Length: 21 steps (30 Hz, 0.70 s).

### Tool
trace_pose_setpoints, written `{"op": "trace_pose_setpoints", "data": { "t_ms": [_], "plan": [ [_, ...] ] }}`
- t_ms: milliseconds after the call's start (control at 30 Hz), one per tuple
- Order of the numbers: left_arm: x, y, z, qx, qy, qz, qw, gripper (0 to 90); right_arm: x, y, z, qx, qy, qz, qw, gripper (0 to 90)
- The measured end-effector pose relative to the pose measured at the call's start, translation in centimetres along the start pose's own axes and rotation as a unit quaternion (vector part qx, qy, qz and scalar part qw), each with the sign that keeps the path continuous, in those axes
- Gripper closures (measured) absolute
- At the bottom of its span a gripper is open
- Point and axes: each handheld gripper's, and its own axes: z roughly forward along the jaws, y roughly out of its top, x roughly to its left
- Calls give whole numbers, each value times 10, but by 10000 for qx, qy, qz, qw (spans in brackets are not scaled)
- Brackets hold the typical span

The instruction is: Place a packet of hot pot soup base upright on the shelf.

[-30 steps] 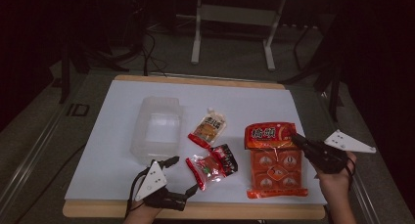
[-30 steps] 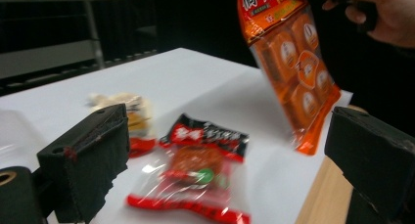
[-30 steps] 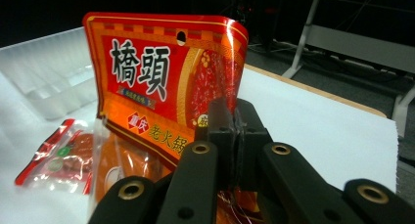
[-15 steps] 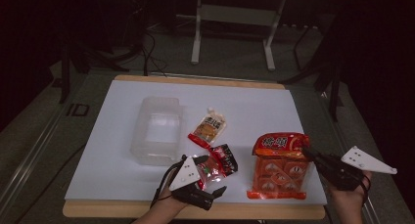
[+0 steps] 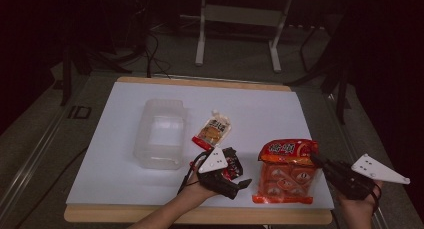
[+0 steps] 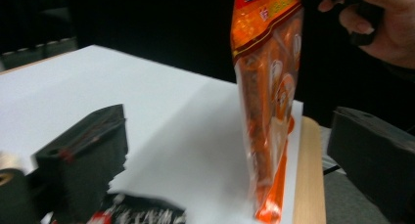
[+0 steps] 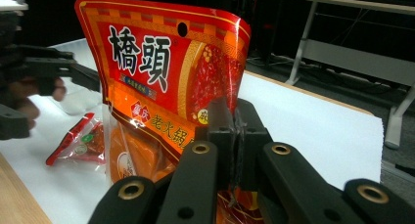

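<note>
A big orange-red snack bag (image 5: pixel 285 171) with Chinese lettering stands on its bottom edge near the table's front right. My right gripper (image 5: pixel 318 162) is shut on its right side; in the right gripper view the jaws (image 7: pixel 235 131) pinch the bag (image 7: pixel 166 87) low on its printed face. My left gripper (image 5: pixel 239 186) lies left of the bag, open, jaws pointed at it and apart from it. The left gripper view has the bag (image 6: pixel 266 101) edge-on ahead of the wide jaws (image 6: pixel 230 160). A small red-and-black packet (image 5: pixel 232 164) lies under the left gripper.
A clear plastic container (image 5: pixel 161 134) sits at the middle left of the white table sheet (image 5: pixel 125 179). A yellow-orange pouch (image 5: pixel 214 130) lies beside it. The wooden front edge (image 5: pixel 200 215) runs just below both hands. Metal frame legs (image 5: pixel 202 34) stand on the dark floor beyond.
My left gripper has slid right along the front edge, over the small packet, toward the orange bag. The right gripper pulled back slightly, tipping the bag from flat to upright.
</note>
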Motion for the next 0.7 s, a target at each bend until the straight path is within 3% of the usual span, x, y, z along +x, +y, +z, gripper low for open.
{"op": "trace_pose_setpoints", "data": {
  "t_ms": [200,500,700],
  "plan": [
    [1,-1,29,91,-203,-8,9998,68,2,1,-3,-10,47,-36,10000,883],
    [1,1,53,101,-556,9,9984,103,3,-1,-7,-47,81,-29,10000,883],
    [-3,7,70,32,-900,107,9959,135,2,-1,-9,-52,103,-20,9999,882]
  ]
}}
